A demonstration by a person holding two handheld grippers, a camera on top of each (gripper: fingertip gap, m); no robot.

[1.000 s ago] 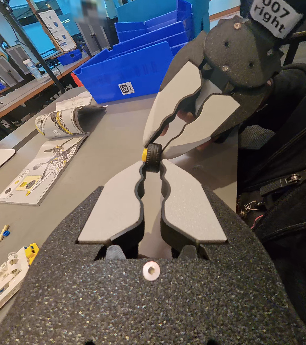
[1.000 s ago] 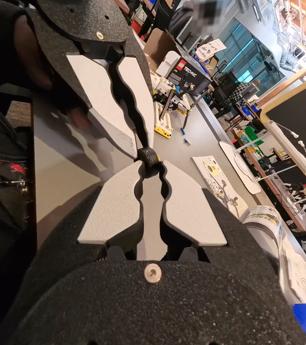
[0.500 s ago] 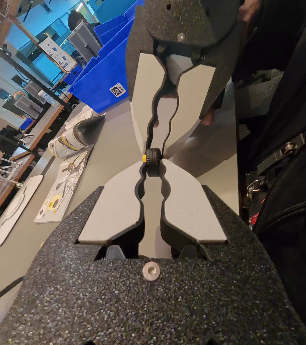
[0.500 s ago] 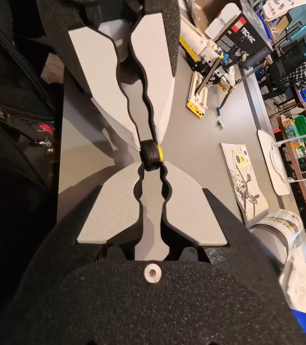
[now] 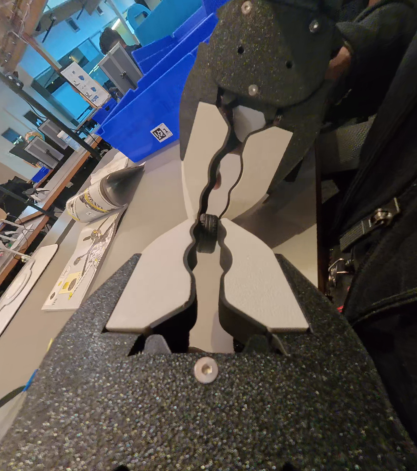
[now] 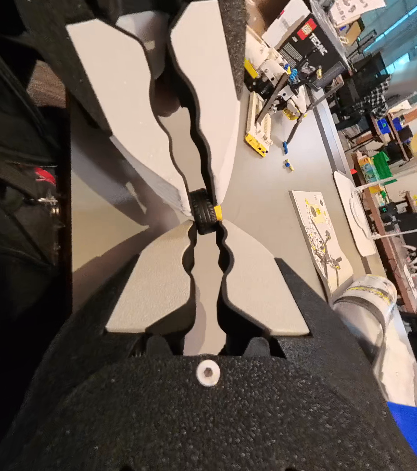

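A small black toy wheel [image 5: 206,237] with a yellow hub [image 6: 218,210] hangs above the grey table [image 6: 260,229], gripped from two sides. My left gripper [image 5: 206,221] is shut on it, with the tyre sitting between its fingertips. My right gripper [image 6: 205,225] is shut on the other end of the same wheel [image 6: 202,211]. The two grippers meet tip to tip. The right gripper shows from above in the left wrist view [image 5: 211,212], and the left gripper shows from above in the right wrist view [image 6: 202,204]. The yellow hub is hidden in the left wrist view.
Blue bins [image 5: 136,122] stand at the table's far side. An open instruction booklet [image 5: 85,265] and a rolled-up one [image 5: 95,201] lie to the left. A white brick model [image 6: 260,127], a black box [image 6: 309,38] and loose small pieces [image 6: 288,164] lie farther off. A person's dark clothing [image 5: 393,254] is close by. Left and right tips are no more than a few centimetres apart. Both grippers' tips are roughly 25 cm from the white brick model [image 6: 260,127].
Both grippers have turned together about the wheel, so the right gripper now points almost straight down at mine. The wheel sits deeper between the left fingers. Both grasps hold.
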